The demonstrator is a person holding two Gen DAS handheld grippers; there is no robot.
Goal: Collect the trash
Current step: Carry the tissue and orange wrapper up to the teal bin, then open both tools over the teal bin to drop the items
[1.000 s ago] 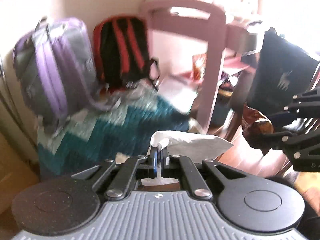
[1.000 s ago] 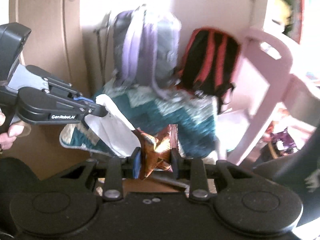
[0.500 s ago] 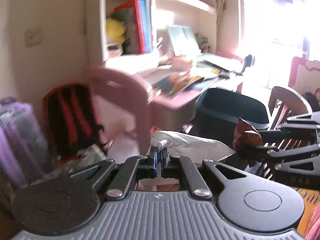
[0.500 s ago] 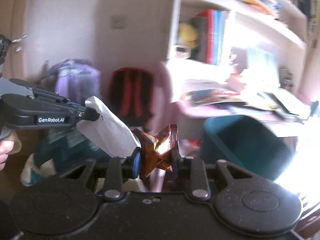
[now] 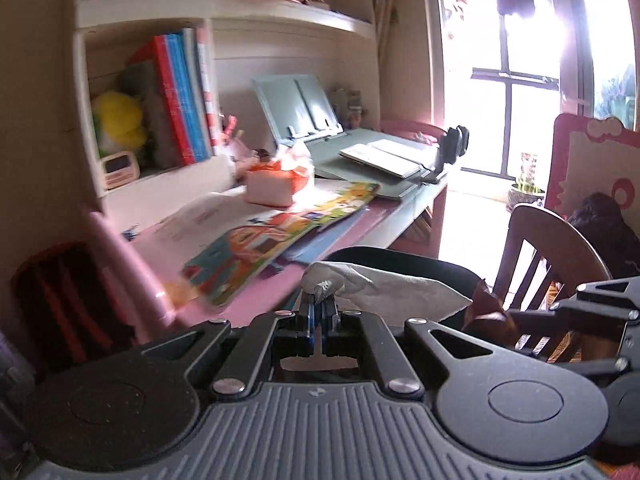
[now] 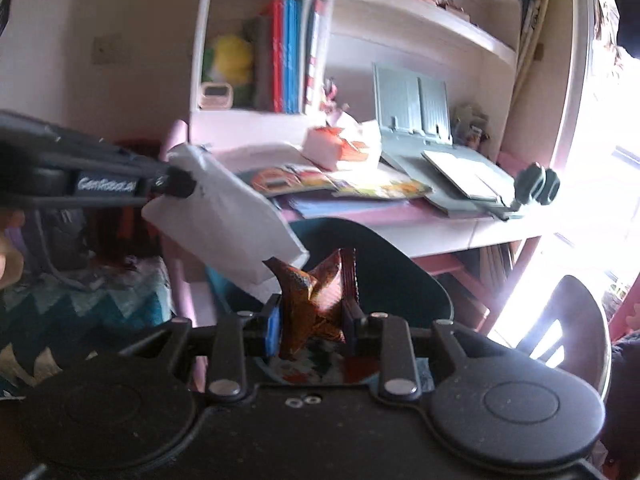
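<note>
1. The left claw point(image 5: 319, 312) is fully closed, pinching one end of a white paper tissue point(image 5: 384, 288). The tissue sticks out to the right of the claw, held in the air in front of the table.
2. The right claw point(image 6: 312, 322) is partly open, its pads pressed on a crumpled brown-and-orange snack wrapper point(image 6: 316, 296). The wrapper stands upright between the pads, just below the tissue's free end.
3. A dark teal bin point(image 6: 396, 280) stands behind both claws, in front of the pink table point(image 6: 400, 216).
4. The table carries colourful booklets point(image 5: 276, 244), an orange-and-white tissue pack point(image 5: 276, 184) and a grey book stand point(image 5: 304, 108).
5. A dark wooden chair point(image 5: 548, 248) stands at the far right, near the bright window.
</note>
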